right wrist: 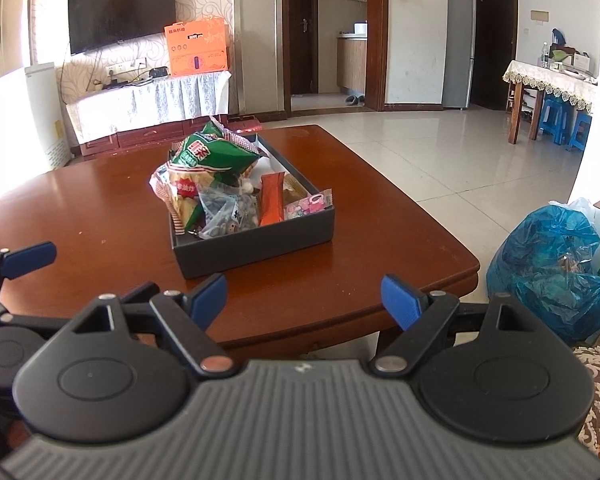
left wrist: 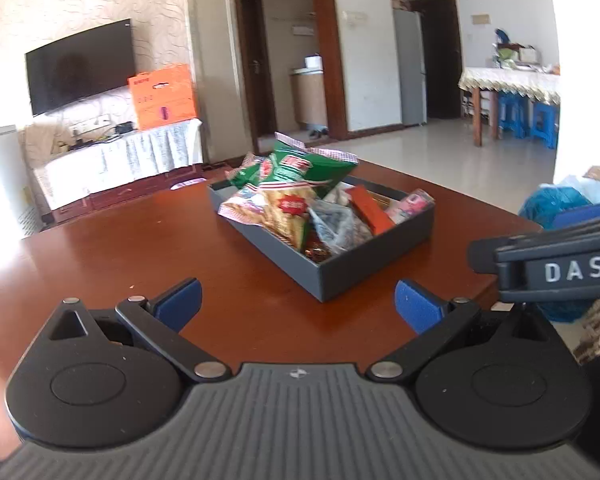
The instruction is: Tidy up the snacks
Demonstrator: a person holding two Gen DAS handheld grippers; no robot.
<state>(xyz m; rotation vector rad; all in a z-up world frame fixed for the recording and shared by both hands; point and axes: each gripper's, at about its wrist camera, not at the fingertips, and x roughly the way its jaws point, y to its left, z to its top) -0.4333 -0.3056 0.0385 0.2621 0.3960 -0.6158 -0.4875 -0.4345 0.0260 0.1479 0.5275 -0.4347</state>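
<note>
Snacks (right wrist: pixel 220 184) in crinkly packets fill a dark grey rectangular tray (right wrist: pixel 260 246) on a glossy reddish-brown wooden bench (right wrist: pixel 100 208). Beyond lies pale tiled floor (right wrist: pixel 460 160). Both the left gripper (left wrist: pixel 298 306) and right gripper (right wrist: pixel 304 300) have fingers spread, empty.

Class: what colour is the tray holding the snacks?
Dark grey tray, seen best in the right wrist view.

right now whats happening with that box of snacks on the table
A person holds a hand-held gripper in each hand, both aimed at a dark gray box full of snack packets on a brown wooden table. The left hand-held gripper and the right hand-held gripper are open and empty, short of the box. A green bag sits on top of the pile. Nothing is being touched.
</note>
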